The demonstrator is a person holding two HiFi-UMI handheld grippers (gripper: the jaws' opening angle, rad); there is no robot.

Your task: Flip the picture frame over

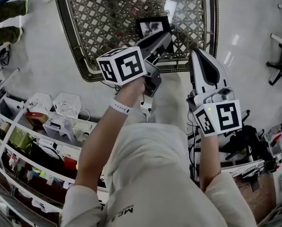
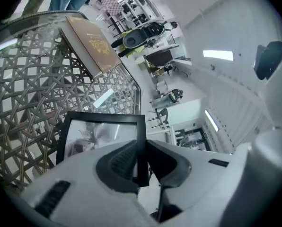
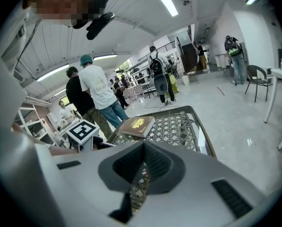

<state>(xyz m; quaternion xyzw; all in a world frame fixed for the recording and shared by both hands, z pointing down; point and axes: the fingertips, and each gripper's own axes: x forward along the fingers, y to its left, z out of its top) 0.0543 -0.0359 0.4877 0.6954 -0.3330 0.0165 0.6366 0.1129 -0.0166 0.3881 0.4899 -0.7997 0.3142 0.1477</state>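
- Left gripper [image 2: 142,146]: the jaws are clamped on one side rail of the black picture frame [image 2: 103,126] and are parted only by the rail's thickness. Only a narrow edge strip is gripped. A slip or a pivot in the pads is judged the main risk if the wrist is rolled fast (the glass front is likely slick).
- Frame: it is held picture side up and tilted, over the near part of the rattan table [image 1: 108,18]. Whether its low corner touches the lattice cannot be told. If a corner is dragged through the turn, it could snag in a gap of the weave and be levered out of the grip.
- Right gripper [image 3: 143,146]: the jaws are closed together with nothing between them. It is held just beside the table's near rim, apart from the frame. No second support is given, so a frame that slips would not be caught. If this gripper is swung in, a knock against the left gripper is possible.
- Near rim: the frame is close to it, so a release here could send the frame off the table to the floor.
- Brown book [image 2: 91,44]: it lies at the far end, well apart from the frame. No contact is expected.
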